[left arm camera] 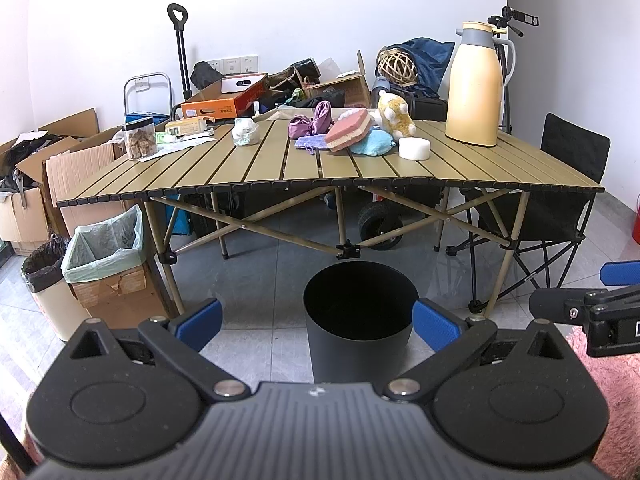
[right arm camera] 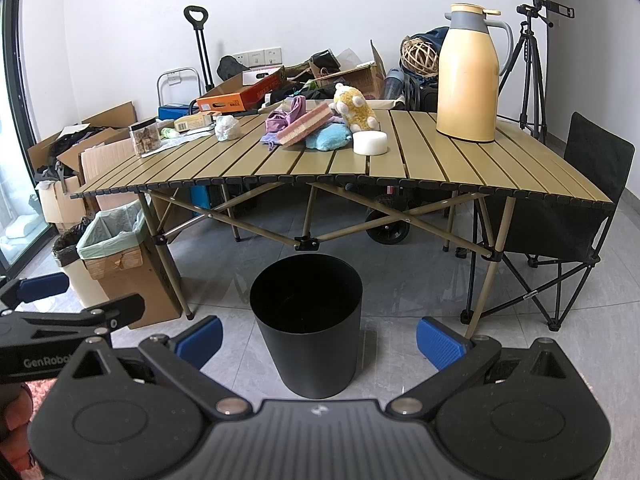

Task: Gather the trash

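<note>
- Looking along the left gripper, the left wrist view showed its blue-padded fingers spread wide and holding nothing.
- Between them on the grey tiled floor stood the round black bin, upright and open-topped, just in front of the olive slatted folding table.
- On the table lay a crumpled white wad of paper, near a clear jar with a black lid; to its right sat a purple cloth bundle, a pink-and-cream sponge and a tall yellow thermos jug.
- A cardboard box lined with a pale green bag stood at the table's left leg.
- The right gripper showed only in part at the right edge.
- From the right wrist view, the right gripper also stood wide apart and empty.
- The black bin stood between its fingers on the floor, before the table.
- The paper wad rested well apart from the bin, up at the table's far left.
- The left gripper reached in at the left edge.
</note>
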### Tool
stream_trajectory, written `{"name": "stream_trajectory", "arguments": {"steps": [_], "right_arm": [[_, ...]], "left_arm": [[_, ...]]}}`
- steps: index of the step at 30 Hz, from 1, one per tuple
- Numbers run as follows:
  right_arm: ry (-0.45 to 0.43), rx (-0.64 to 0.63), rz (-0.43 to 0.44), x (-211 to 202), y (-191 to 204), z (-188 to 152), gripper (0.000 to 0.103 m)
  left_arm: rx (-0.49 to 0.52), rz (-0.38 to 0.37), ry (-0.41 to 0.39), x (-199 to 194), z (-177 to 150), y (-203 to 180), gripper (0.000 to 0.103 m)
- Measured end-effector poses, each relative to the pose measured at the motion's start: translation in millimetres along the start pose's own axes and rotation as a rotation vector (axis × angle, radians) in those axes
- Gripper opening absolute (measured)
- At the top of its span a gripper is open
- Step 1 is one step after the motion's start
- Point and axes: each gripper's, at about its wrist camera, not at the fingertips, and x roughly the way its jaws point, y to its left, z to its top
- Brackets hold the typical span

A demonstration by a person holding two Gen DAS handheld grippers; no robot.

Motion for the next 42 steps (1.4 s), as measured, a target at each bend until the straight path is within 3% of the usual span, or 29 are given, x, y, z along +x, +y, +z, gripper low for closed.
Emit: {"name": "stream_trajectory", "arguments": {"steps": [17,42], "right_arm": [[-0.021,-0.002,0.002,21,-4,4,0.103],[-0.091,-0.014,0.051,100,-20,52,0.103]], "left_arm": [[0.017,0.025,-0.025,15,10,0,0.103],[0.014,0.102,-0.054,94,55,6,0.103]]}}
